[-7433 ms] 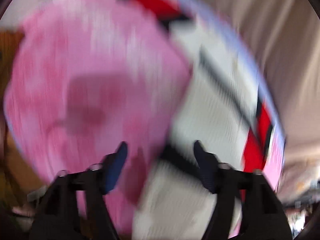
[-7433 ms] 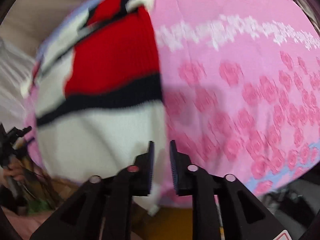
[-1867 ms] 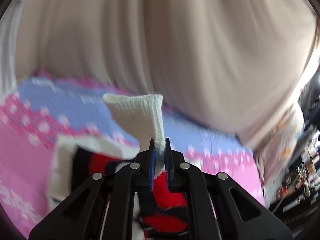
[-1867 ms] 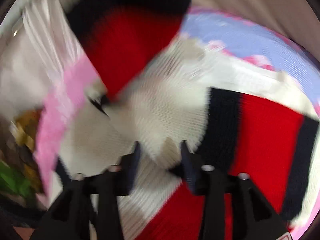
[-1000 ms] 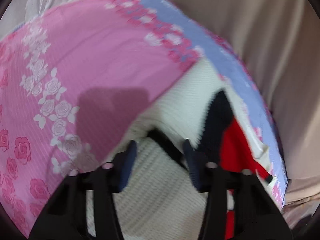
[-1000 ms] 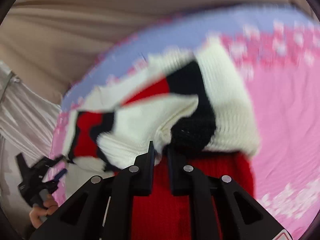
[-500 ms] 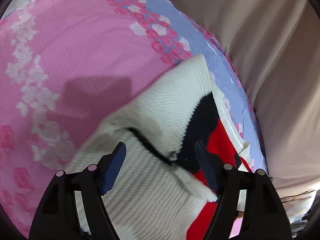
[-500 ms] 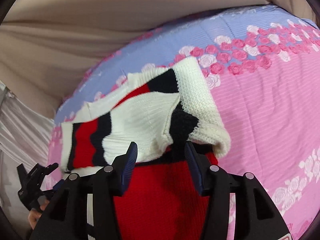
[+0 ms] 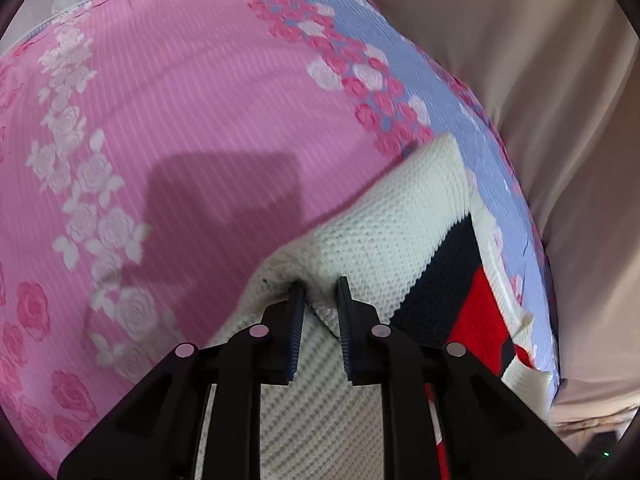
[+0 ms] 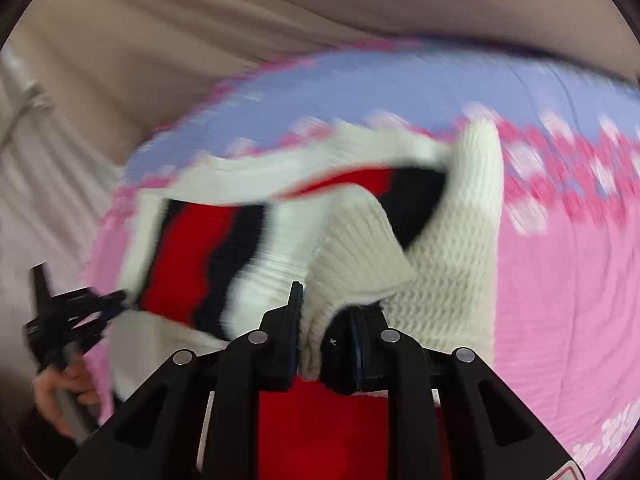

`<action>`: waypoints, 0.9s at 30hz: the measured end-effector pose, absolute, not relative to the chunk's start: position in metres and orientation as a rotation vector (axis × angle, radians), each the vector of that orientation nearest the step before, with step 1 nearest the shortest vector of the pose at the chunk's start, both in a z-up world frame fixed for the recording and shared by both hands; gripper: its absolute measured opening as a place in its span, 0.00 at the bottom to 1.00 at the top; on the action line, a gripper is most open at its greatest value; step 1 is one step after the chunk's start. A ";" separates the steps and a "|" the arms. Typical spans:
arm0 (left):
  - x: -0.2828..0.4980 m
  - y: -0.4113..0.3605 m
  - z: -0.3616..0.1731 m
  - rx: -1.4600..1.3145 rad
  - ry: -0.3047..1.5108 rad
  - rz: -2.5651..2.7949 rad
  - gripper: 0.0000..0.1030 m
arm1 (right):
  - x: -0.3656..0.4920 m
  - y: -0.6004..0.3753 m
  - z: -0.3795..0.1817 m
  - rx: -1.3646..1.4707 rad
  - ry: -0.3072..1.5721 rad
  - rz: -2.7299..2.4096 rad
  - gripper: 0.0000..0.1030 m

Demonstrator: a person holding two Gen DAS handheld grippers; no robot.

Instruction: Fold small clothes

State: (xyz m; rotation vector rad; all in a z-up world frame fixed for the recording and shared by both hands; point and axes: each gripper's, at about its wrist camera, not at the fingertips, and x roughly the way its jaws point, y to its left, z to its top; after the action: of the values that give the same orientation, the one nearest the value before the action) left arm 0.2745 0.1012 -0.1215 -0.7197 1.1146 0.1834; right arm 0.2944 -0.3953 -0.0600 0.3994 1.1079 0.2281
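A small knit sweater (image 9: 384,232), cream with navy and red stripes, lies partly folded on a pink and lilac floral sheet (image 9: 192,112). My left gripper (image 9: 320,292) is closing its jaws, and a bunched cream fold of the sweater is pinched between the pads. In the right wrist view the sweater (image 10: 440,280) is blurred by motion. My right gripper (image 10: 324,308) is also closing its jaws, with a thick cream fold filling the gap. The left gripper (image 10: 108,304) shows there at the sweater's far left edge, held by a hand (image 10: 60,396).
Beige cloth (image 9: 560,120) drapes behind the sheet's lilac edge. White curtain folds (image 10: 40,160) hang at the left of the right wrist view. Bare pink sheet (image 10: 560,300) lies right of the sweater.
Half a second ago both grippers stood wide over the sweater. Now each has narrowed onto a cream fold. The right gripper has shifted sideways, blurring its view.
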 end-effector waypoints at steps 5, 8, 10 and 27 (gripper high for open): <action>0.274 0.106 -0.123 -0.716 1.124 0.188 0.15 | 0.302 -0.414 0.005 0.355 0.919 0.203 0.47; 0.274 0.108 -0.124 -0.723 1.126 0.182 0.16 | 0.310 -0.431 -0.024 0.331 1.024 0.132 0.71; 0.276 0.110 -0.125 -0.729 1.128 0.176 0.17 | 0.310 -0.440 -0.050 0.399 1.101 0.144 0.69; 0.230 -0.090 -0.053 -0.331 1.045 -0.458 0.68 | 0.305 -0.408 -0.062 0.636 1.133 0.356 0.14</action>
State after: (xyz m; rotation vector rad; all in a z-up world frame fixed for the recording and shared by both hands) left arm 0.2297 -0.0898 -0.0526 -0.3313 1.0452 -0.4577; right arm 0.3052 -0.4084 -0.0617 0.6365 1.1334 0.3560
